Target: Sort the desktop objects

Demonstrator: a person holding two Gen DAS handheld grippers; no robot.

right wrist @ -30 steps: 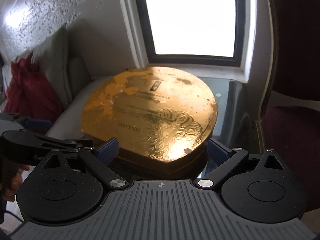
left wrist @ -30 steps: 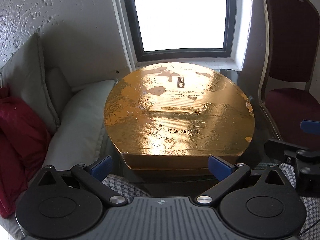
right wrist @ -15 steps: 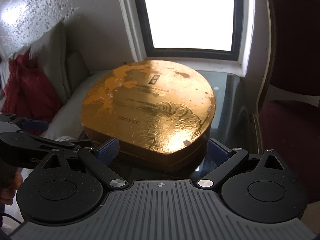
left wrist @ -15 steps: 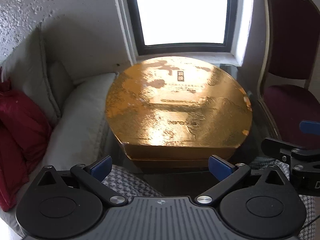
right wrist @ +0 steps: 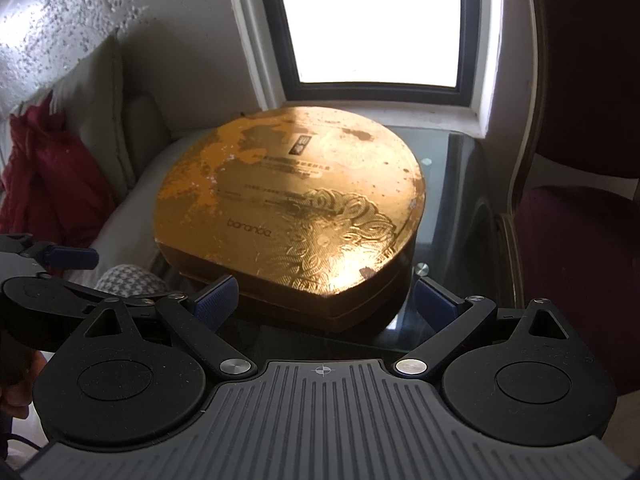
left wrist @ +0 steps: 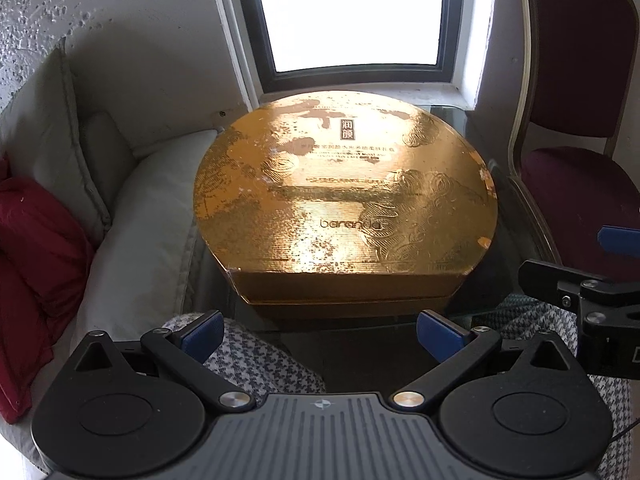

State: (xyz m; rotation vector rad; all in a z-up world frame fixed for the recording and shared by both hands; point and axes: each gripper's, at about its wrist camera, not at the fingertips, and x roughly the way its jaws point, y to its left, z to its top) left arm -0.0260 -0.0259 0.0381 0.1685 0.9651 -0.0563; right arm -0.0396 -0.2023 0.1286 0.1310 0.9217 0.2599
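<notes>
both grippers spread wide and empty, short of a gold box dead ahead.

nearest: left gripper and right gripper, side by side, blue pads far apart, nothing between them; houndstooth knees just under the left one. ahead of both: the box, lid on, flat straight edge toward the grippers, round side toward the window, flat on a glass table and filling most of it. squarely centred for the left; set off to the left and slightly turned for the right, its near corner between the right's pads. neither clearly nearer. no other loose things in view, so no telling early from late in the sorting. beyond: cushions left, chair right, window behind.
</notes>
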